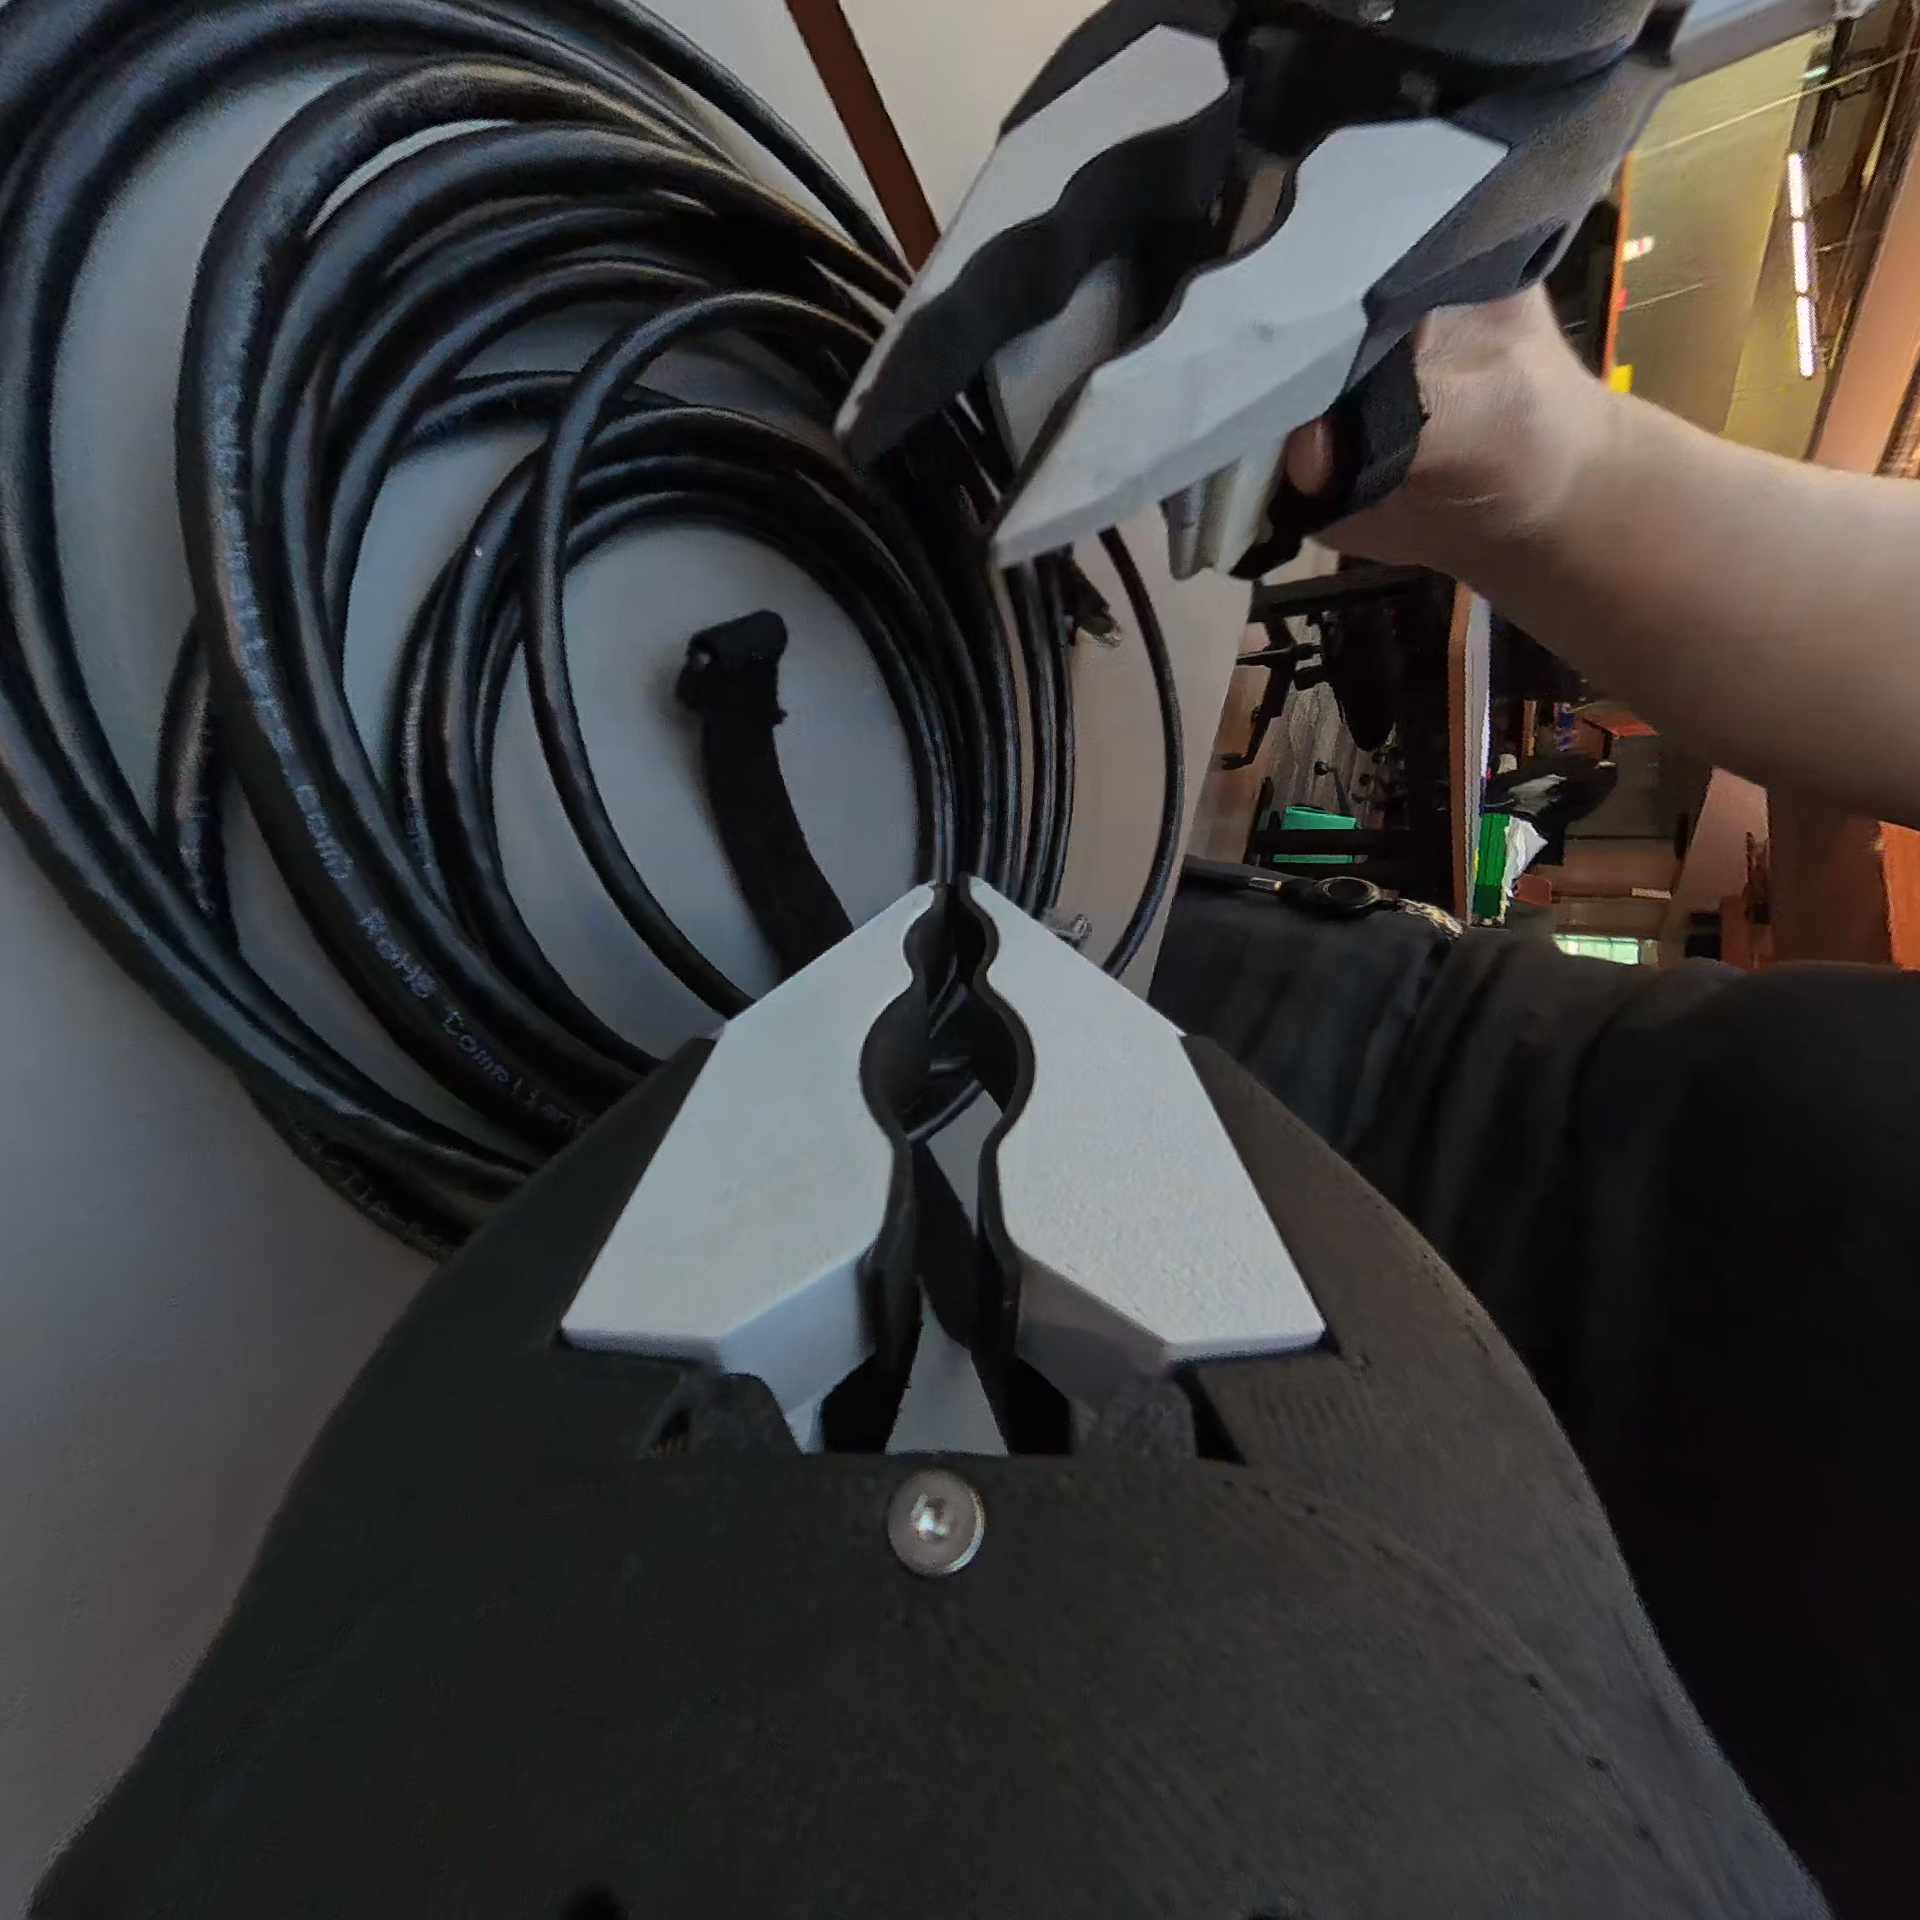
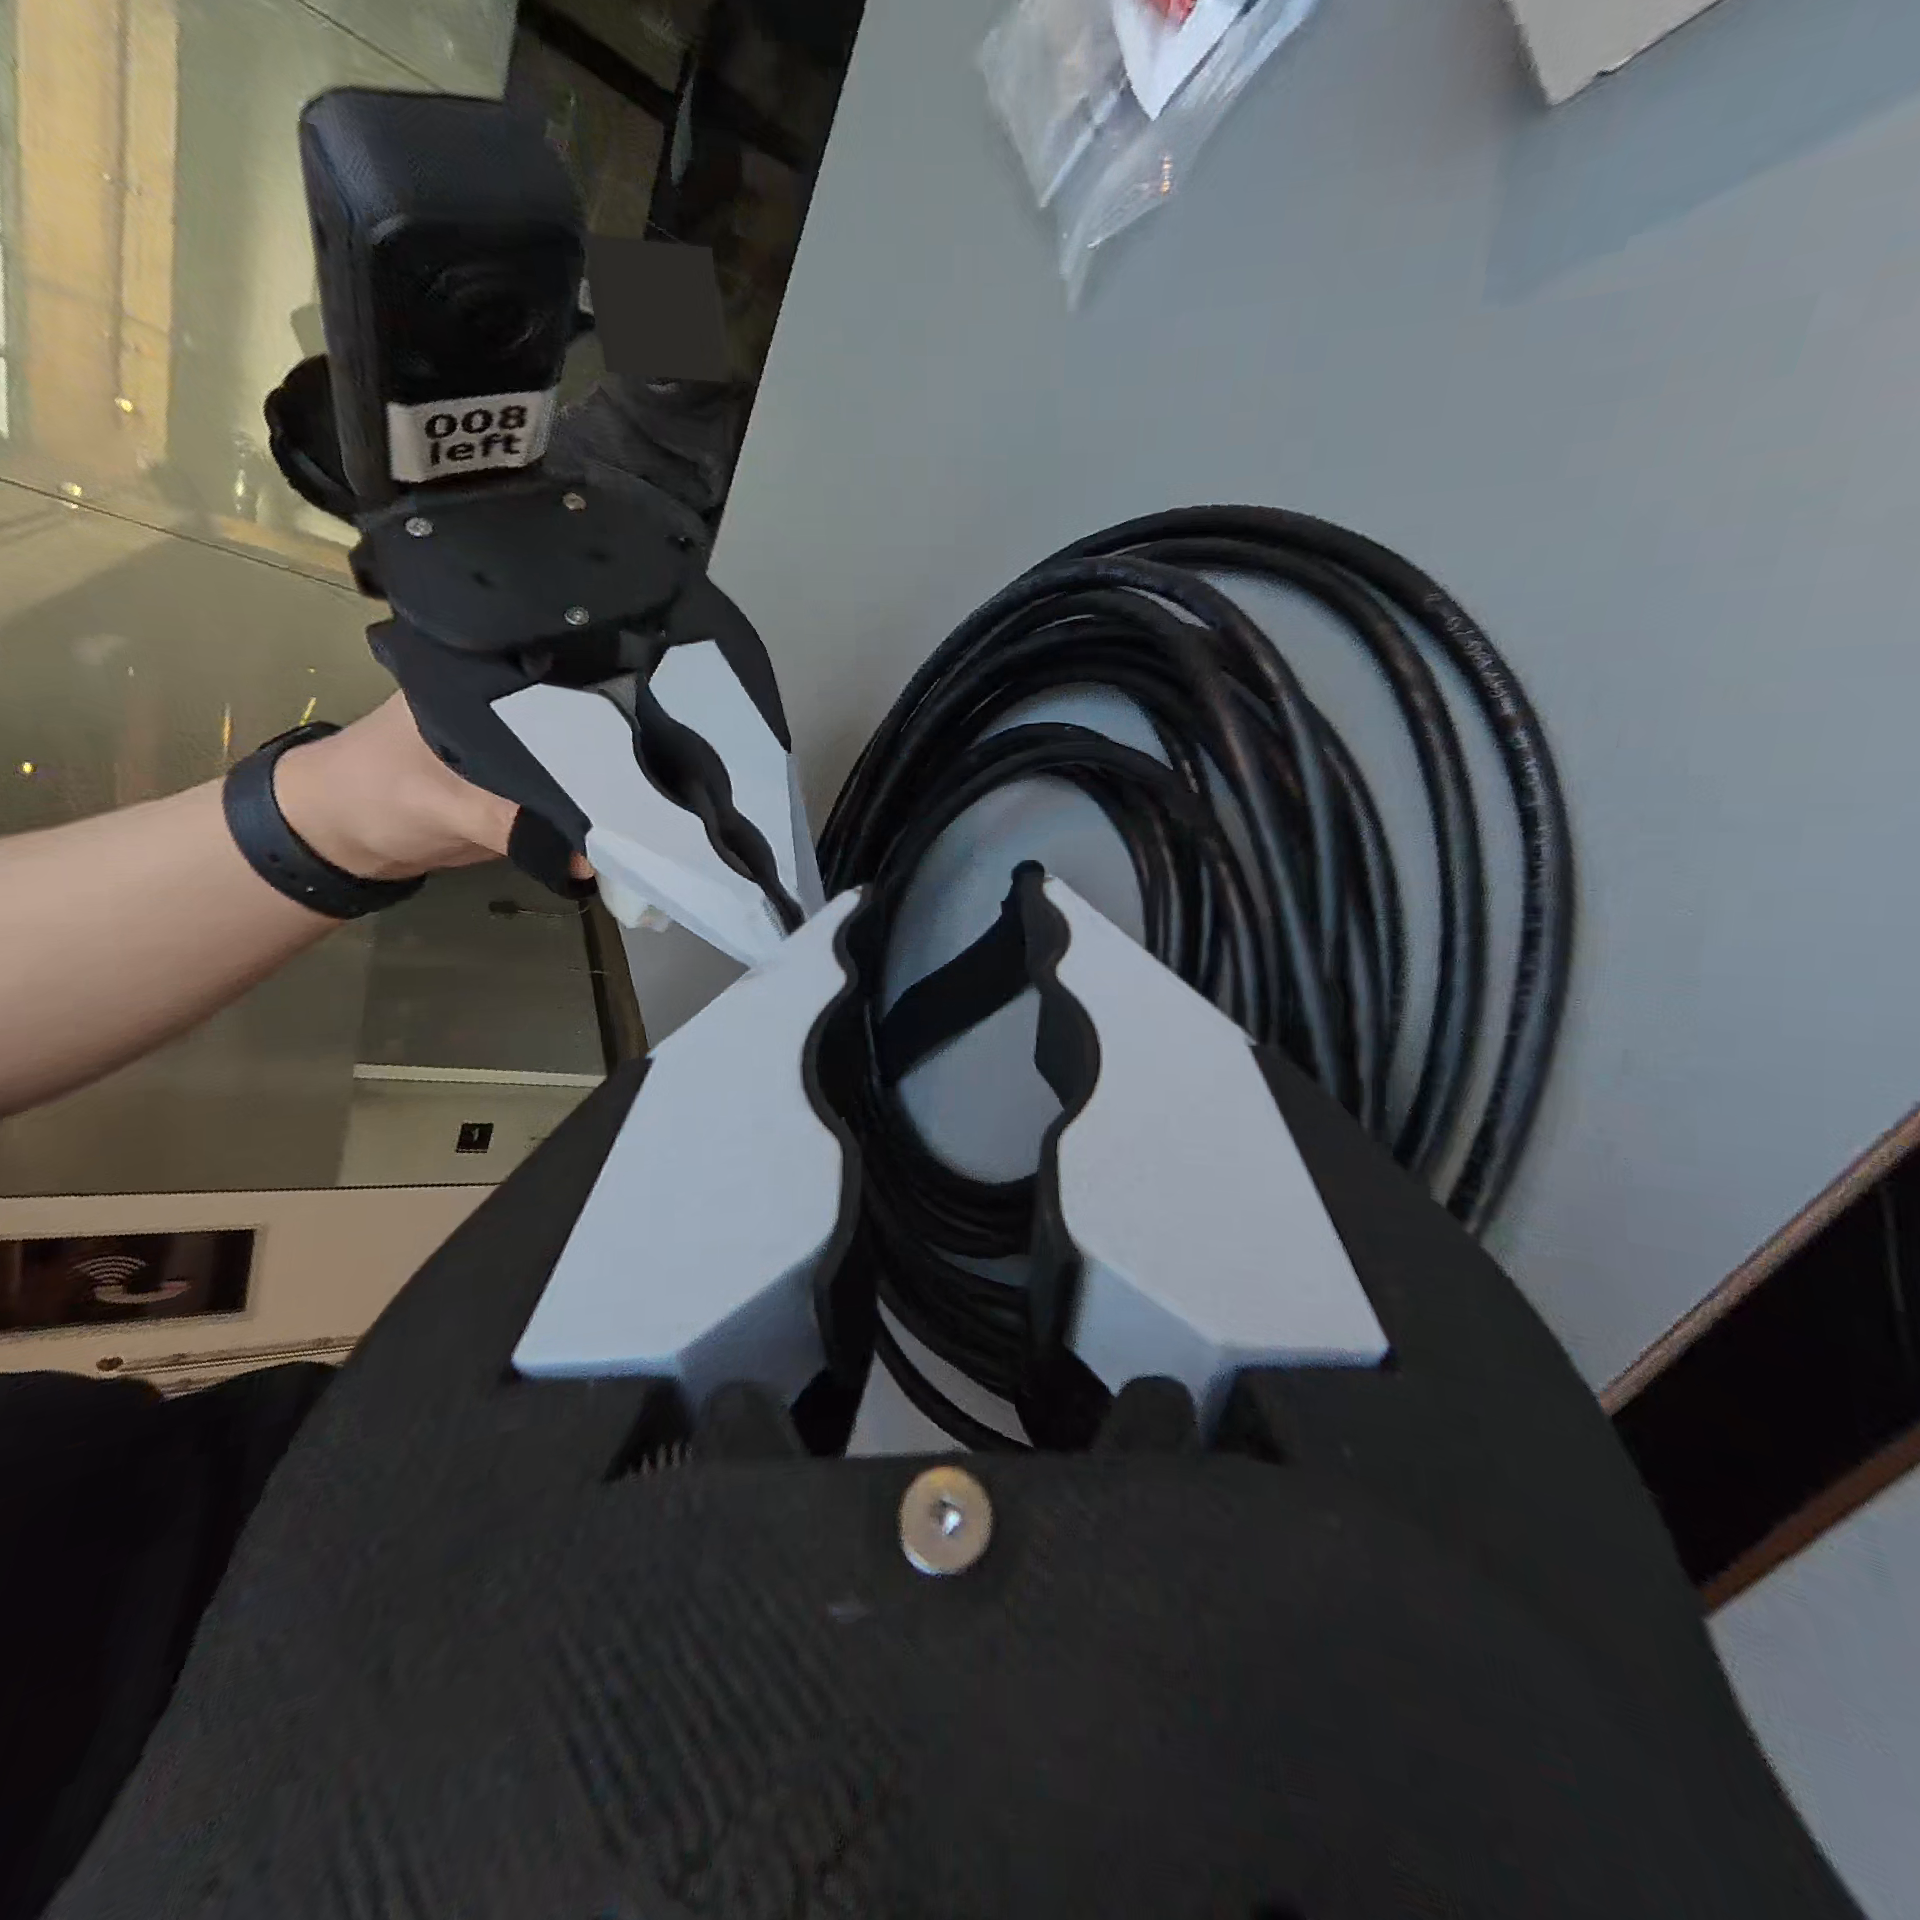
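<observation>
A coil of black cable [image 1: 312, 623] lies on a grey table [image 1: 104, 1351]. A black strap [image 1: 743, 748] lies across the coil's open middle and runs in under my left fingers. My left gripper [image 1: 958, 896] is at the coil's near edge with its pads together, shut on the strap, and cable strands show through the pads' hollows. In the right wrist view it [image 2: 774, 914] is shut at the coil's [image 2: 1351, 831] left edge. My right gripper [image 2: 948, 888] is open over the coil, with the strap [image 2: 945, 987] and the cable bundle showing between its fingers, gripping nothing. It also shows open above the coil in the left wrist view [image 1: 935, 488].
Clear plastic bags [image 2: 1122, 135] and a white box corner [image 2: 1621, 42] lie farther along the table. The table's edge [image 2: 1766, 1247] runs at the right. A key fob [image 1: 1340, 894] rests on dark cloth. A person's arm [image 1: 1662, 623] holds the right gripper. Left tips to right tips: about 7 centimeters.
</observation>
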Demonstrator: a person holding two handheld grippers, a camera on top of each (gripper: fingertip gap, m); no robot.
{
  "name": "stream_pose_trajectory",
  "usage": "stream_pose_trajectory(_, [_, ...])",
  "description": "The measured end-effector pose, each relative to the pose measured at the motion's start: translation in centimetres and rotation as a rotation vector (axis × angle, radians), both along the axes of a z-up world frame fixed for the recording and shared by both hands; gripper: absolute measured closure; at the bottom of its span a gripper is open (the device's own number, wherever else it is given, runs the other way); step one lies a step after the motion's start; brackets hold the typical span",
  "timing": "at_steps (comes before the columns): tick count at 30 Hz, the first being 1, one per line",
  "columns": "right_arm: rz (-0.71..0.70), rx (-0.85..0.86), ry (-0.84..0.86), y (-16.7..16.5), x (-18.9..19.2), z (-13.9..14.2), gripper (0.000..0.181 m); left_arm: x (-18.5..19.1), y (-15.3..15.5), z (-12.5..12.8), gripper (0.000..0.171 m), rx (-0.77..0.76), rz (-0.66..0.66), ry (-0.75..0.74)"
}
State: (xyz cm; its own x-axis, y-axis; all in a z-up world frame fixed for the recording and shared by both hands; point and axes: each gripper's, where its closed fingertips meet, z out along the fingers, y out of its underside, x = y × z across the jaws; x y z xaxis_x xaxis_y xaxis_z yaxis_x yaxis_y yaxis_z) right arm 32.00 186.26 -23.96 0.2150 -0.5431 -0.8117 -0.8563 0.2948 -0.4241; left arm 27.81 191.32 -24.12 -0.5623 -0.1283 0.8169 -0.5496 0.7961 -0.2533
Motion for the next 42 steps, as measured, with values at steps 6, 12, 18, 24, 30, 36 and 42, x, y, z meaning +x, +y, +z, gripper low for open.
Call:
stream_pose_trajectory(6, [0.125, -0.165, 0.018, 0.1, -1.5, -1.5, 0.156, 2.1, -1.1, -1.8, 0.146, 0.079, 0.061, -0.232])
stream_pose_trajectory(12, [0.143, -0.155, 0.057, 1.1, -3.0, -2.4, 0.155, 1.7, -2.0, -4.1, 0.158, 0.177, 0.015, -0.317])
stream_pose_trajectory(18, [0.123, -0.127, 0.074, 1.4, -3.5, -2.3, 0.154, 1.6, -2.2, -4.5, 0.171, 0.187, 0.041, -0.305])
stream_pose_trajectory(24, [0.108, -0.064, 0.063, 2.0, -3.7, -1.3, 0.141, 0.8, -1.8, -1.9, 0.171, -0.005, 0.056, -0.279])
stream_pose_trajectory(30, [0.141, -0.102, 0.045, 1.9, -2.7, -1.6, 0.134, -0.3, -0.3, -1.7, 0.171, -0.064, 0.068, -0.273])
stream_pose_trajectory(36, [0.352, -0.382, 0.004, 1.8, -2.4, -3.6, 0.144, 0.3, -0.9, -1.1, 0.171, -0.08, 0.117, -0.277])
stream_pose_trajectory(42, [0.425, -0.581, -0.189, 2.3, -1.9, -2.6, 0.176, 1.1, -1.1, -0.1, 0.153, -0.083, 0.195, -0.17])
